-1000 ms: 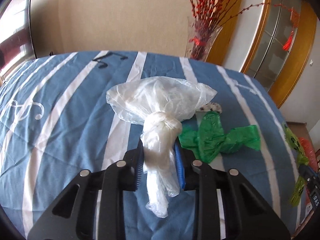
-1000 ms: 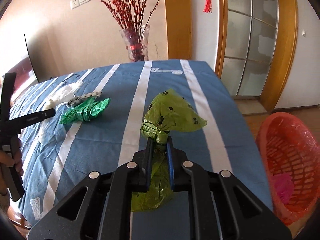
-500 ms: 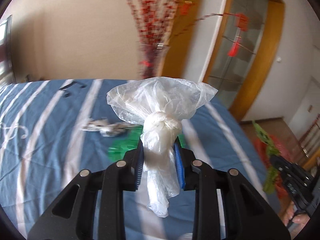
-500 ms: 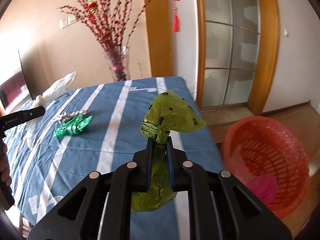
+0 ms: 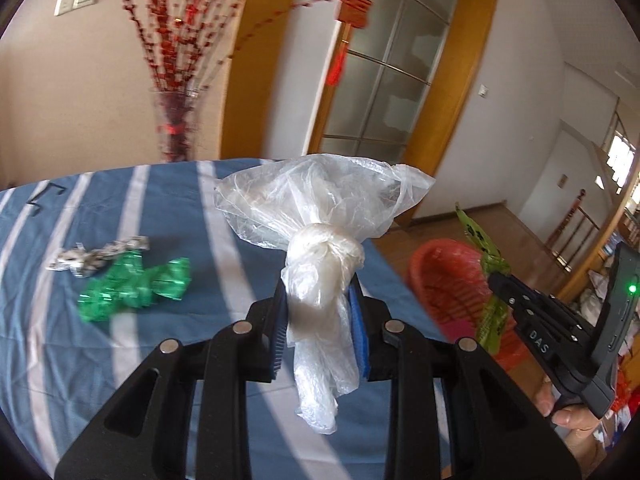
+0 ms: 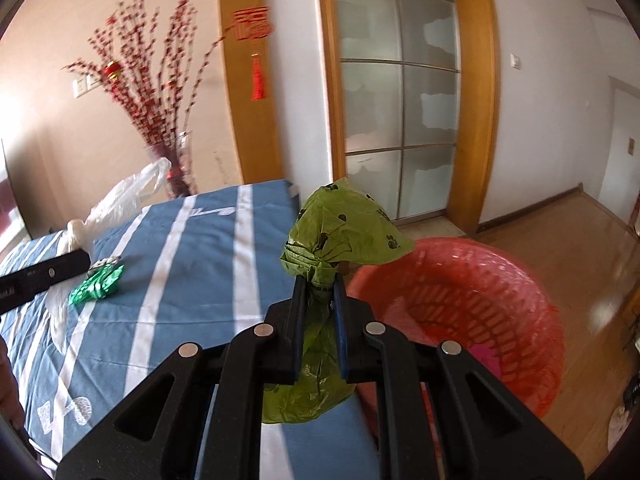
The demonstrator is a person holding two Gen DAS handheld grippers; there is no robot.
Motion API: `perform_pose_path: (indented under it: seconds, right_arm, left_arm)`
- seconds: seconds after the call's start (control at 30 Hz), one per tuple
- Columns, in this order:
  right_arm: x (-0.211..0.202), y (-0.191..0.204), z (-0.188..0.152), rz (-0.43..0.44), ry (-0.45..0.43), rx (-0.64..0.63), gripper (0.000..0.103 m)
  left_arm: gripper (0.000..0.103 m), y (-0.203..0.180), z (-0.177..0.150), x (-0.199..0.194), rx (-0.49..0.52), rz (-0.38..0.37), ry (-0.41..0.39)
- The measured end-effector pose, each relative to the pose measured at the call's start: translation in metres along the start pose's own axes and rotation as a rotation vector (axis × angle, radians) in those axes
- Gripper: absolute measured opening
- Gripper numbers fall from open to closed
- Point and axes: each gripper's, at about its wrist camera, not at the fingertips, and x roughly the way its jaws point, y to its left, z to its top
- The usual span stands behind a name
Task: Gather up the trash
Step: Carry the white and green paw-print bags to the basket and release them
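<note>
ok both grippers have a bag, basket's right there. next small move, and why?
Probably carry the right gripper a little further right, over the red basket, then open it. Its fingers are shut on the green bag, which hangs at the table edge just short of the basket's rim. The left gripper, holding the clear bag, is farther back over the table and can follow.

surface: counter (image 5: 208, 208), blue cloth with white stripes | on it: green crumpled bag (image 5: 134, 284); silver wrapper (image 5: 96, 257) touching it | floor (image 6: 580, 240): red basket (image 6: 516, 276)
</note>
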Motion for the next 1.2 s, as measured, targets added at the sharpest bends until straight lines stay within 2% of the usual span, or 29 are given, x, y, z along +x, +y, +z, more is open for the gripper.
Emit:
perform_pose_path:
  seconds: [0.43,0.9,1.07,1.13,1.2]
  right_arm:
    - [-0.006,-0.06,-0.006,-0.064,0.004,0.1,0.013]
    - [-0.006,-0.12,-0.007,-0.122,-0.007,0.219,0.013]
    - [-0.005,-0.136,-0.004,-0.13,-0.01,0.24,0.014]
    - [-0.002,-0.142,-0.005,-0.129,-0.006,0.252,0.02]
    - [0.002,-0.147,-0.006,-0.131,0.004,0.271,0.036]
  left_arm:
    - [0.028,-0.072,-0.008,0.046,0.05,-0.169,0.078]
    - [0.028,-0.134,-0.017,0.092,0.096,-0.283,0.155]
    - [0.031,-0.156,-0.019,0.118,0.102,-0.317,0.184]
    - [0.042,-0.162,-0.022,0.129,0.113,-0.318,0.197]
    - [0.048,-0.165,-0.026,0.139,0.121,-0.298,0.217]
